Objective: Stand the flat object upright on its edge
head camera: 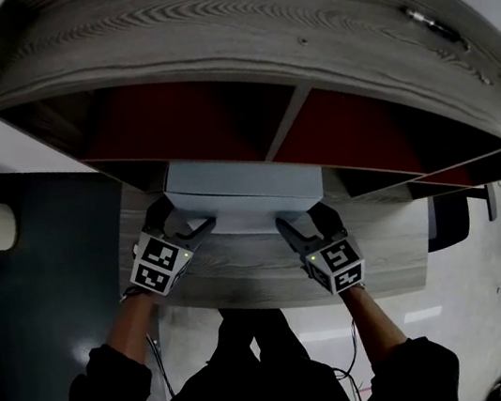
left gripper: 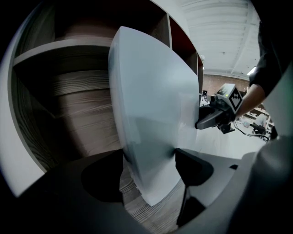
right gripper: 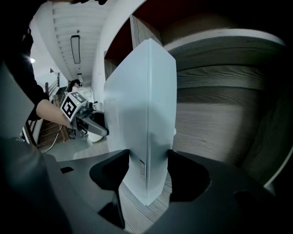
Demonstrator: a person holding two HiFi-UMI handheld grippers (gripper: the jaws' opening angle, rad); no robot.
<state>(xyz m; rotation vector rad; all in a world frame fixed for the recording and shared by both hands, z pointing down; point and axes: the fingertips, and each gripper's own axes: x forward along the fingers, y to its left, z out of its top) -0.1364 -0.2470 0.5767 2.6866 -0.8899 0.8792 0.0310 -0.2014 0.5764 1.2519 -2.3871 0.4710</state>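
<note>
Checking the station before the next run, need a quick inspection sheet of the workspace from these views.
Surface: wood-grain board, bare around the job.
Job's things: pale flat box, on its edge with its lower corner on the board; any lean cannot be judged.
Clutter: nothing seen.
Grippers: left gripper shut on one end of the box, right gripper shut on the other end, one jaw on each broad face.
Cables: thin cable hanging below the left arm, clear of the board.
Surroundings: wooden shelf unit with red back panels above and behind the box; grey floor to the left.
</note>
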